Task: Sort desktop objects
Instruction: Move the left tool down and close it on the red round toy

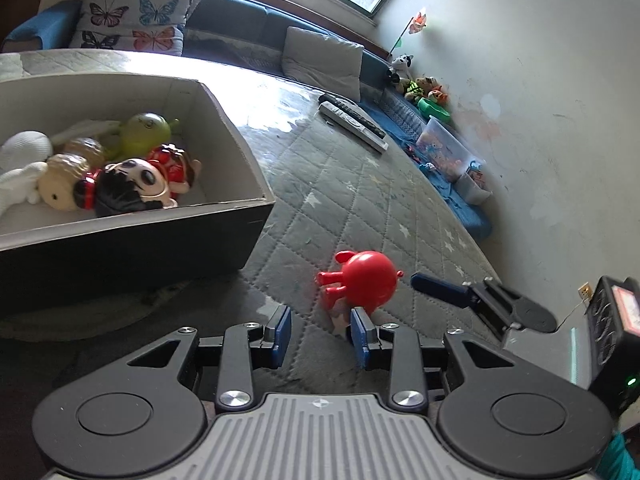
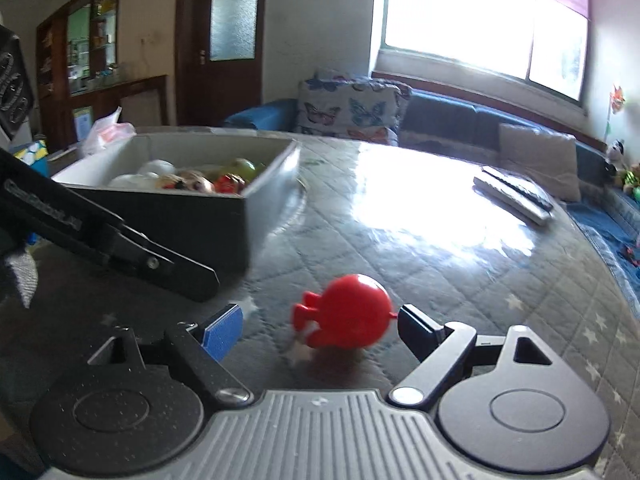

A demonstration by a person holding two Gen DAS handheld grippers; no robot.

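A: Left wrist view, entries?
B: Left gripper point(image 1: 322, 338), jaws parted, nothing between them. Round red plastic figure toy point(image 1: 362, 284) on the grey quilted star-print table cover point(image 1: 360, 208), at one o'clock of the fingers. Open cardboard box of toys point(image 1: 224, 112) at ten o'clock.

A: Right wrist view?
B: Right gripper point(image 2: 320, 330), jaws spread wide, flanking the red toy point(image 2: 352, 312) unclamped; right fingertip point(image 2: 416, 330) just beside it. Box point(image 2: 272, 176) at eleven o'clock.

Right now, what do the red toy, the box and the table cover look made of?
Red round toy: likely hard plastic, smooth and glossy, with a highlight on top.
Box: probably cardboard; matte pale inside, dark outside, thin straight walls.
Table cover: quilted star-print fabric, apparently under clear glossy film, given the window glare.
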